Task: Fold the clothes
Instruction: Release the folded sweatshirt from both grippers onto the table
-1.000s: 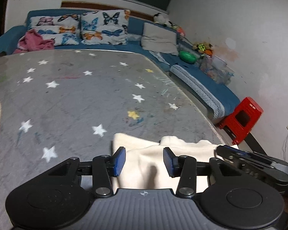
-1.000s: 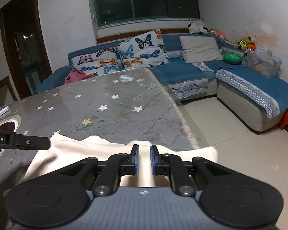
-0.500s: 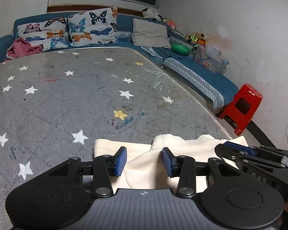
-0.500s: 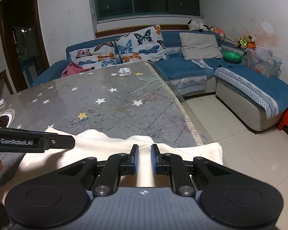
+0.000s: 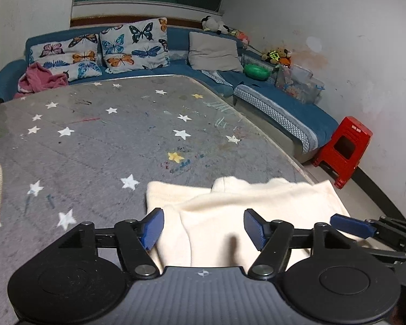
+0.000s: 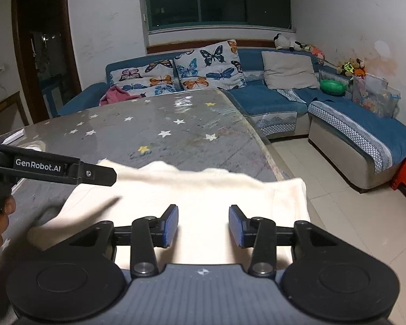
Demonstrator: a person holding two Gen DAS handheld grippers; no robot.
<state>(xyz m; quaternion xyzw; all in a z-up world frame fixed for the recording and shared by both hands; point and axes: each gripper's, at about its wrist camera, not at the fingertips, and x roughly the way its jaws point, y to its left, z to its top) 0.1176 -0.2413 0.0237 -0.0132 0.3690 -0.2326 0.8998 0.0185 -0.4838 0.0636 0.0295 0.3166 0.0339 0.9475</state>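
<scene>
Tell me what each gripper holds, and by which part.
Nothing: the left gripper and right gripper are opening, pads clear of the cream garment below.

Both tools share one build: a ribbed dark-grey housing flanked by two round black discs, from which black link arms with silver pivot screws carry blue rubber-faced pads. The left gripper (image 5: 203,228) and the right gripper (image 6: 203,226) look alike in this. Seen side-on from the right wrist view, the left gripper's long black finger bears white "GenRobot.AI" lettering and a small screw near its rounded tip.
</scene>
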